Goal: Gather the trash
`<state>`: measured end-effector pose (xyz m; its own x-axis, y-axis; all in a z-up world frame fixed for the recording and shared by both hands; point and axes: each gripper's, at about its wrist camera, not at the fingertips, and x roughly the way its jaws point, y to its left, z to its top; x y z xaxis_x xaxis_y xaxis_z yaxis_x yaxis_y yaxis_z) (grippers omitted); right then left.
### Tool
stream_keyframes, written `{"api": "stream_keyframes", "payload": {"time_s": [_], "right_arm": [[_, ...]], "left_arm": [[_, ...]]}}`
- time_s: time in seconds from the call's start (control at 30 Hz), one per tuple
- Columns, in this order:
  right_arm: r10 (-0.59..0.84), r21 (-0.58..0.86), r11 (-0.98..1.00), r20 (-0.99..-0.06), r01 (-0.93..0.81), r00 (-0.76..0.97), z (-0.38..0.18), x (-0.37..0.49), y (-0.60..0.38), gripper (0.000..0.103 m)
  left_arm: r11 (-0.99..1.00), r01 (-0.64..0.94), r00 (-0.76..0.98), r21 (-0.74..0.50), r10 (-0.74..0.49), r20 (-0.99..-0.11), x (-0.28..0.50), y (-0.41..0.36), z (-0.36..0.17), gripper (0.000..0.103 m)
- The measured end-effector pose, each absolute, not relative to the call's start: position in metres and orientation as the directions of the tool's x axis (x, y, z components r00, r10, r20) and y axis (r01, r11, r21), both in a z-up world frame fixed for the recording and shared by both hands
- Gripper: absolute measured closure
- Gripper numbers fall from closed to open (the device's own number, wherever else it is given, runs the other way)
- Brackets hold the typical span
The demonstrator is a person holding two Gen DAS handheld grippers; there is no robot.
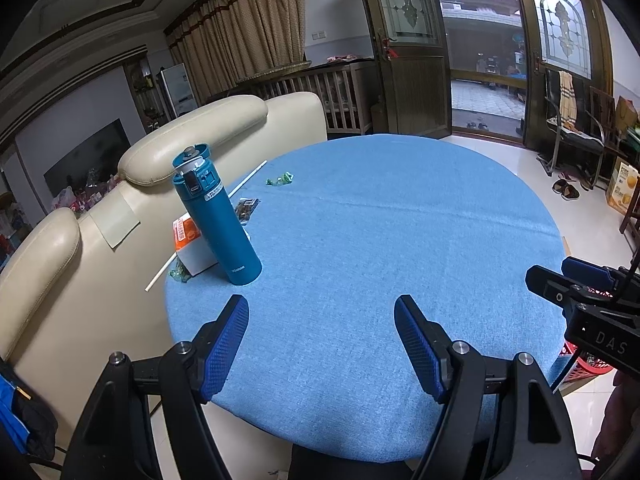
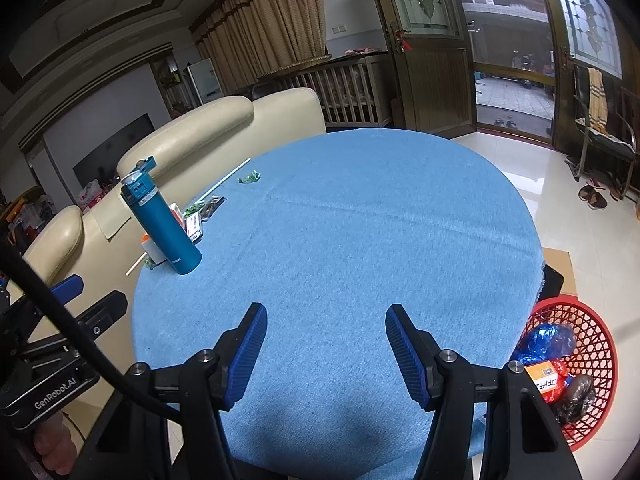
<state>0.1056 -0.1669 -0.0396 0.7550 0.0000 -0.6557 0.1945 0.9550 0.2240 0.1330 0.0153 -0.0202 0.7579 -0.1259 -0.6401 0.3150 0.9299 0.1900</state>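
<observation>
Red mesh basket (image 2: 592,344) holds crumpled blue foil wrapper (image 2: 546,340), orange packet (image 2: 545,376).

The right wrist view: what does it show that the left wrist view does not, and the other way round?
Only the right wrist view shows the inside of the red basket: a blue foil bag and an orange packet. It also shows the open right gripper head-on.

Only the left wrist view shows a yellow box on the floor and the open left gripper head-on.

Both show the blue table, the bottle, a green wrapper and the sofa.
</observation>
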Motion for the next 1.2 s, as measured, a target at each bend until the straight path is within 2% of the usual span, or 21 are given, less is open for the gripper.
{"api": "stream_keyframes", "payload": {"time_s": [1.2], "right_arm": [[-0.077,0.107,0.975,-0.659,0.195,0.748,-0.038,0.129,-0.152,0.038]], "left_arm": [[0.949,0.291,0.732,0.122,-0.139,-0.667,0.161,0.033,-0.035,0.027]]}}
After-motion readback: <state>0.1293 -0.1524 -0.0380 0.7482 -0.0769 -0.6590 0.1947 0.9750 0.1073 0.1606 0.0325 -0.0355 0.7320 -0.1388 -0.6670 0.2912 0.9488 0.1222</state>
